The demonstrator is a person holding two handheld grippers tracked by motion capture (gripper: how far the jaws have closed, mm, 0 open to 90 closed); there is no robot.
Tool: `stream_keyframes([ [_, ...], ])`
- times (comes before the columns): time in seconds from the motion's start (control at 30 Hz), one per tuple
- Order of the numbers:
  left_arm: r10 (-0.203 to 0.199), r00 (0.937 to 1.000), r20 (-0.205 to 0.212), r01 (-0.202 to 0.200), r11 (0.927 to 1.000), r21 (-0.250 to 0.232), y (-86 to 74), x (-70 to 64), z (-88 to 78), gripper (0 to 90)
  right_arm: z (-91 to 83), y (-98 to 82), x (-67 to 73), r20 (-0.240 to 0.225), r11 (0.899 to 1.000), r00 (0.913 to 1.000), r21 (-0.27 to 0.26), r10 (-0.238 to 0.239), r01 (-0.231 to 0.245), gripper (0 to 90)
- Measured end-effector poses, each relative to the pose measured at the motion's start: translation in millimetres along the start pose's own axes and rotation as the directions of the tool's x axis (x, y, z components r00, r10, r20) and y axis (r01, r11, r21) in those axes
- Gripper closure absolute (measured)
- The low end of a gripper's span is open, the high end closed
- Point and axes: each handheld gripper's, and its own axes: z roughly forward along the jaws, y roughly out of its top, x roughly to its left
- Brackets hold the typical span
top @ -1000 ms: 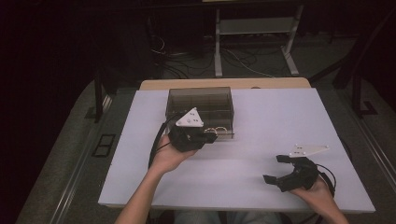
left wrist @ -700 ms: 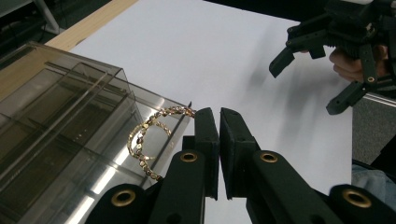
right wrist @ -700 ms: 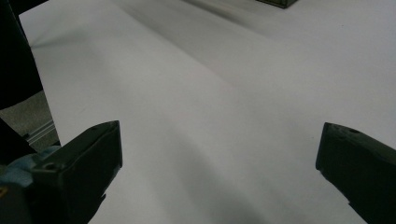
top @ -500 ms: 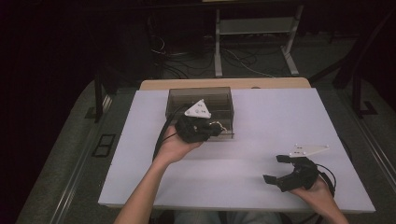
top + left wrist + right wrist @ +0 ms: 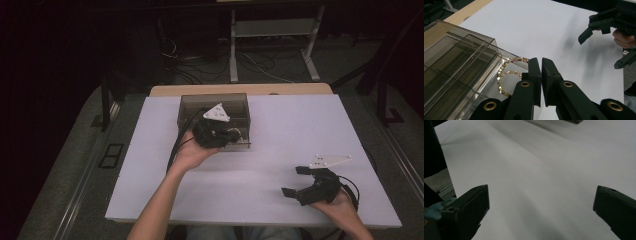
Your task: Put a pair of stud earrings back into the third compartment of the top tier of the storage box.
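Observation:
A smoky clear plastic box [image 5: 200, 102] with several divided compartments [image 5: 461, 57] stands at the table's far middle. My left gripper [image 5: 234, 134] hovers over the box's front right corner, its jaws [image 5: 541, 60] pressed together. A gold beaded bracelet [image 5: 503, 75] hangs in loops beside the left jaw and runs behind its tip, apparently pinched there, above the box's corner compartment. My right gripper [image 5: 294, 181] rests low near the table's front right with its jaws [image 5: 541, 195] spread wide over bare white tabletop, holding nothing. It also appears far off in the left gripper view [image 5: 599, 27].
The white tabletop [image 5: 300, 130] has a wooden strip [image 5: 240, 90] along its far edge. Beyond it stand a white metal stand [image 5: 270, 35] and floor cables [image 5: 185, 70]. A black cable [image 5: 175, 145] trails from the left gripper across the table.
My left hand has moved away from the person and slightly right, from in front of the box to over its front edge. The right hand has stayed put.

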Motion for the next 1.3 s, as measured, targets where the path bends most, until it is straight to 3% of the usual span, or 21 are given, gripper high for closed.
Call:
stream_keyframes([
  [0.53,-0.058,0.9983,-0.013,0.058,0.9983,0.002,-4.1,13.1,18.3,85.3,0.2,0.0,-0.1,-0.002,1.0,1.0,0.005,-0.002,0.002,0.0],
  [0.87,-0.076,0.997,-0.015,0.076,0.997,0.014,-10.3,21.9,29.0,85.3,0.1,0.2,-0.6,-0.005,1.0,1.0,0.006,-0.006,0.006,0.0],
  [1.3,-0.082,0.9965,-0.011,0.083,0.9954,0.048,-13.5,23.3,43.2,85.1,0.1,0.1,-0.7,-0.007,1.0,1.0,0.005,-0.005,0.005,0.0],
])
